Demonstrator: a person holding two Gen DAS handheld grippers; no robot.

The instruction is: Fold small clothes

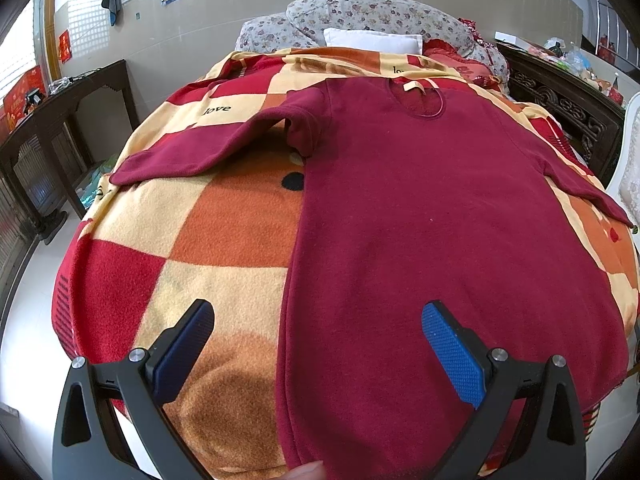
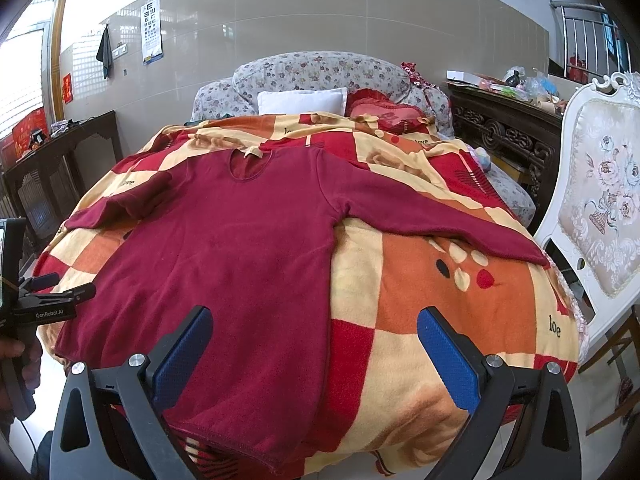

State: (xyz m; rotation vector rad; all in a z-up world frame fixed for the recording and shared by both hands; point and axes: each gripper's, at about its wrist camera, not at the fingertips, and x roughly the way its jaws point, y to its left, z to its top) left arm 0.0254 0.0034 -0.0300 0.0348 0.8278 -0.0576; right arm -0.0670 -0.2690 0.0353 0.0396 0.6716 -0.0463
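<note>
Two grippers: both of yours hang over the near end of the bed, and neither has hold of anything.
Left gripper (image 1: pixel 318 320): fingers spread wide, blue pads (image 1: pixel 452 354) bare; in its own view the top's left side edge runs up between them, one finger over blanket, the other over red cloth.
Right gripper (image 2: pixel 314 326): just as wide apart, empty; in its view the left finger sits over the top's hem corner, the right over bare blanket.
Maroon top (image 1: pixel 440 220): long-sleeved, lying flat and face up on the checked blanket (image 1: pixel 224 232), spread out in full.
Long axis: hem to collar, running from 6 o'clock near you up to 12 o'clock toward the pillows.
Collar (image 2: pixel 248 166): points away from you at 12, a pale tag showing inside the neck opening.
Hem: at 6, hanging a little over the blanket's near edge in the right wrist view.
Left sleeve (image 1: pixel 192 152): stretched out toward 9 to 10 o'clock, cuff near the blanket's side edge.
Right sleeve (image 2: pixel 440 220): angled out toward 3 to 4 o'clock, cuff close to the white chair (image 2: pixel 600 200).
Beyond the collar: a white pillow (image 2: pixel 302 100) against a flowered cushion (image 2: pixel 320 70).
Your hand (image 2: pixel 20 360): seen at 9 o'clock in the right wrist view, wrapped on the left gripper's handle.
</note>
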